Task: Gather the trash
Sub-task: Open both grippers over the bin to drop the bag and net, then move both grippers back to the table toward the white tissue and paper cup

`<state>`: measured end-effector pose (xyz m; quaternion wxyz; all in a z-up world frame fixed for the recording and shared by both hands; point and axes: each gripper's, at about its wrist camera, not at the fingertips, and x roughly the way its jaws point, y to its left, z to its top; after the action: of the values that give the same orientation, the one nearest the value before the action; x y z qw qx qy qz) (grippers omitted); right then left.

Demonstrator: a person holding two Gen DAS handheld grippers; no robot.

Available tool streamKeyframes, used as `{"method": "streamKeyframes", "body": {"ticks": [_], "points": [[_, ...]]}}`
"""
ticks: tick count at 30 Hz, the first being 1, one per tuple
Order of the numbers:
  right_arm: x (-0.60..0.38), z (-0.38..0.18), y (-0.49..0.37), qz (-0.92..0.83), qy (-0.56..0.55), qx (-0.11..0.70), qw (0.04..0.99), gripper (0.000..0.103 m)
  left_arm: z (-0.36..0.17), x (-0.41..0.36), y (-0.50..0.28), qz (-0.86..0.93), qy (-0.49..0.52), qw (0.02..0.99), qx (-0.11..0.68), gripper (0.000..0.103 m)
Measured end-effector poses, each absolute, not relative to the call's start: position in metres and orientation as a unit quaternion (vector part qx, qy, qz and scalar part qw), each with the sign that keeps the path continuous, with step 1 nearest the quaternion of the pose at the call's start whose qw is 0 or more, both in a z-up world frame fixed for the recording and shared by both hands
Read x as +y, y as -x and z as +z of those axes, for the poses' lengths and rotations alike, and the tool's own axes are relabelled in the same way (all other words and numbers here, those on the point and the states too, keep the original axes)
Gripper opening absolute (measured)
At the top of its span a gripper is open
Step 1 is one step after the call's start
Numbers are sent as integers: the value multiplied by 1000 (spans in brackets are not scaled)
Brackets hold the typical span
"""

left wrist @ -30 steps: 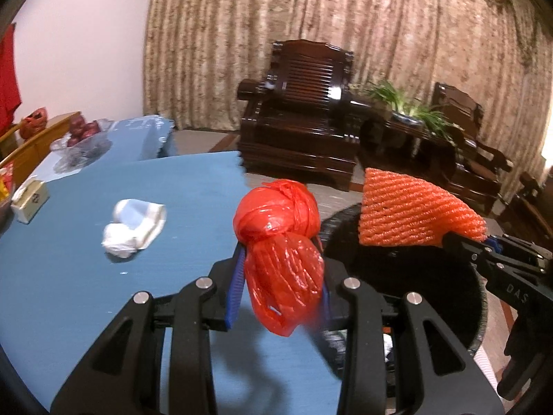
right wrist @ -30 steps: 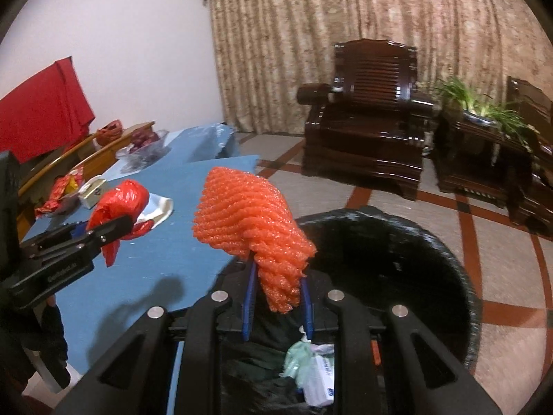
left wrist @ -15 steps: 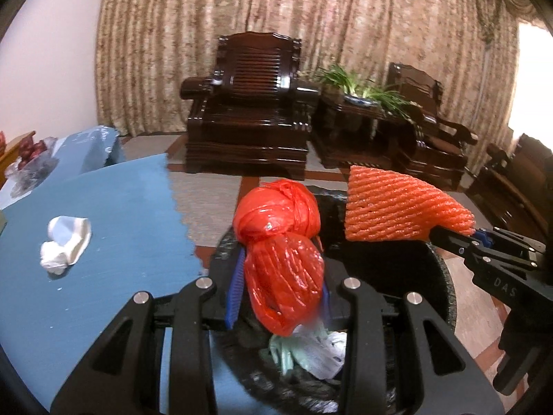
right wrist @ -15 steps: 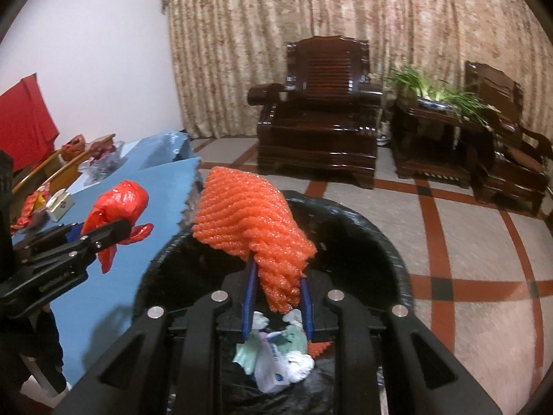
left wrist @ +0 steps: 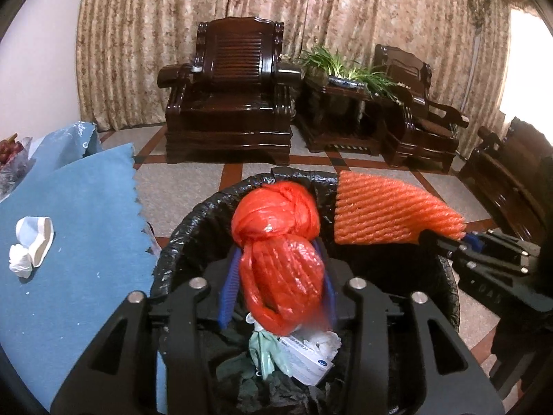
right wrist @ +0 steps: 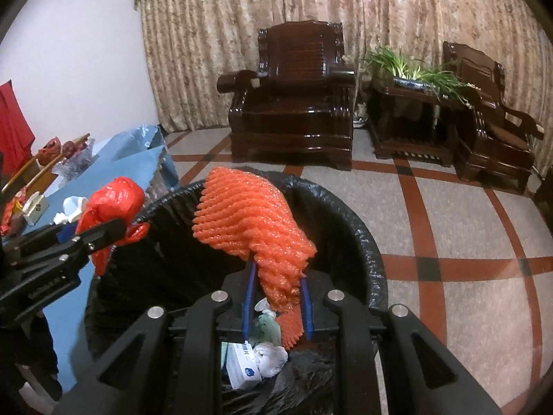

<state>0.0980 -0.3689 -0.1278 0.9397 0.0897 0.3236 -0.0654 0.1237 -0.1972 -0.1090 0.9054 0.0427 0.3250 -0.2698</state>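
My left gripper [left wrist: 278, 276] is shut on a knotted red plastic bag [left wrist: 276, 238] and holds it over the black-lined trash bin [left wrist: 193, 221]. My right gripper [right wrist: 278, 283] is shut on an orange foam net sleeve [right wrist: 245, 218] over the same bin [right wrist: 356, 214]. Each gripper shows in the other's view: the right one with the net [left wrist: 387, 214] and the left one with the bag [right wrist: 110, 204]. Inside the bin lie a white box [left wrist: 306, 359], crumpled paper and dark leaves. A crumpled white tissue [left wrist: 31, 245] lies on the blue table.
The blue-covered table [left wrist: 79, 242] stands left of the bin, with a small box [right wrist: 34, 207] and fruit bags [right wrist: 69, 152] further back. Dark wooden armchairs [left wrist: 235, 100], a plant stand [left wrist: 342, 103] and a tiled floor [right wrist: 449, 228] lie beyond.
Both grippers have moved right, off the table, and now hold their loads directly over the bin's opening. The table and the tissue have slid to the left of view.
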Motion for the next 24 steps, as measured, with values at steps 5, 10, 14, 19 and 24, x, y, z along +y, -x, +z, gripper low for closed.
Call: {"method": "streamKeyframes", "body": {"ticks": [5,10,14,19,24], "points": [[-373,-139,-102,-68,-91,337,935,47,-109,-194,-130,-269,-37,904,331,54],[-372,-142,-100,-71,-93,339,933,70,-104,-183,-135,-266,-29,905,330,66],[-370,-139,-97,-70,-94,332,936,90,-95,-168,-134,-257,-24,911,323,76],[-356,-126,-94,-62,-85,320,942,97,-79,-136,-131,-225,-18,926,304,88],[-336,-112,-97,-48,-81,308,947,97,-65,-95,-126,-191,-12,937,291,90]]}}
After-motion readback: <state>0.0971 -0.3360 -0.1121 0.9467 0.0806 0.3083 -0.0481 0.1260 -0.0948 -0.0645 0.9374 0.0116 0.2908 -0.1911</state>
